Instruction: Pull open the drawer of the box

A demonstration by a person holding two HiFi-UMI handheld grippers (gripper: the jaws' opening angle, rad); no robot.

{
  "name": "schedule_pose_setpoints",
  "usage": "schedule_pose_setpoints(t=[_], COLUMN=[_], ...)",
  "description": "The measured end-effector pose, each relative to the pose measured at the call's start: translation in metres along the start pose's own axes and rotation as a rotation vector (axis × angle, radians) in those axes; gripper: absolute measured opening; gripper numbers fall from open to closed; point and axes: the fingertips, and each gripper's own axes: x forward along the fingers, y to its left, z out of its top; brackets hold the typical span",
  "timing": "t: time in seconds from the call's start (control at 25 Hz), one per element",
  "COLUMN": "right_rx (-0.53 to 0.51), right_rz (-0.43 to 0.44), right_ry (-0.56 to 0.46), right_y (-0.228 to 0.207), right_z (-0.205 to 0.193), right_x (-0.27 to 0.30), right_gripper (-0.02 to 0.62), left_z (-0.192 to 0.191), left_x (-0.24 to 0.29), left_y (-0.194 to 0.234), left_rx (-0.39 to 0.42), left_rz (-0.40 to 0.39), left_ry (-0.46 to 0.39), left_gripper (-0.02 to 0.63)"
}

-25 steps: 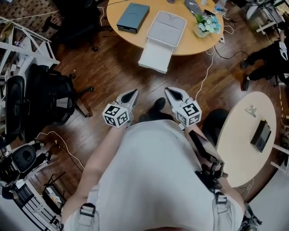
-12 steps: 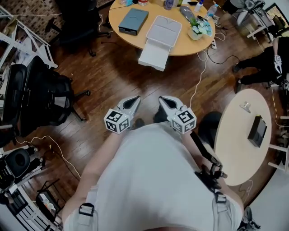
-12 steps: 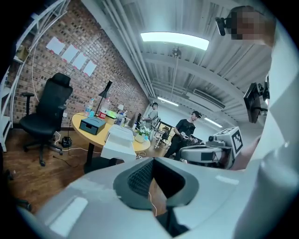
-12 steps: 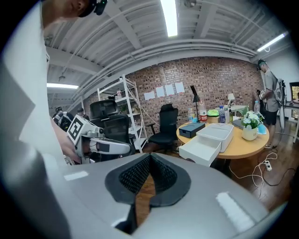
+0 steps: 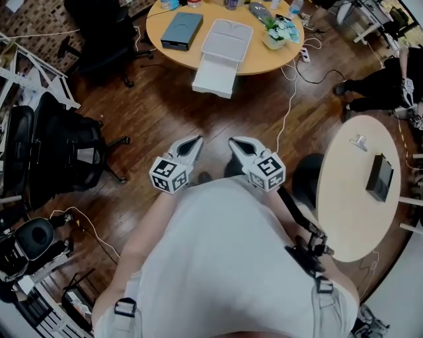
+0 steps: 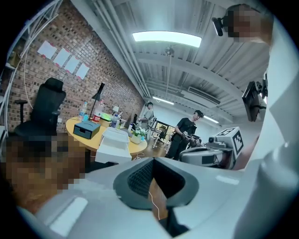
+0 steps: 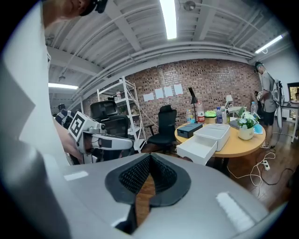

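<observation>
box (image 5: pixel 227 38) drawer (image 5: pixel 213 77) open, L tongs (image 5: pixel 196 140), R tongs (image 5: pixel 233 141) shut

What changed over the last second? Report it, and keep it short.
The right gripper drew slightly in toward the left gripper. The round table with the white box slid left in the head view, so the camera itself shifted. Nothing was taken hold of or let go. Unchanged: both tongs are shut and empty, and the box's drawer stands pulled out.

Bottles (image 5: pixel 231 3) on round table (image 5: pixel 264 61), black chair (image 5: pixel 99 20) cut off by top edge.
</observation>
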Motion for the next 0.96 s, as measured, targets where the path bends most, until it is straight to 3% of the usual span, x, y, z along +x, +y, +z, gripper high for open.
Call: schedule_pose_setpoints(t=[0.48, 0.96], right_rx=[-0.033, -0.071], right_rz=[-0.037, -0.006], right_ry=[0.004, 0.003], right_y=[0.001, -0.012], right_z=[0.002, 0.022], right_x=[0.006, 0.003], right_gripper=[0.006, 0.006], left_z=[-0.011, -0.009], left_x=[-0.002, 0.008], left_y=[-0.002, -0.011], left_rx=[0.038, 0.060], left_rz=[-0.057, -0.038], left_ry=[0.030, 0.043], left_gripper=[0.002, 0.002])
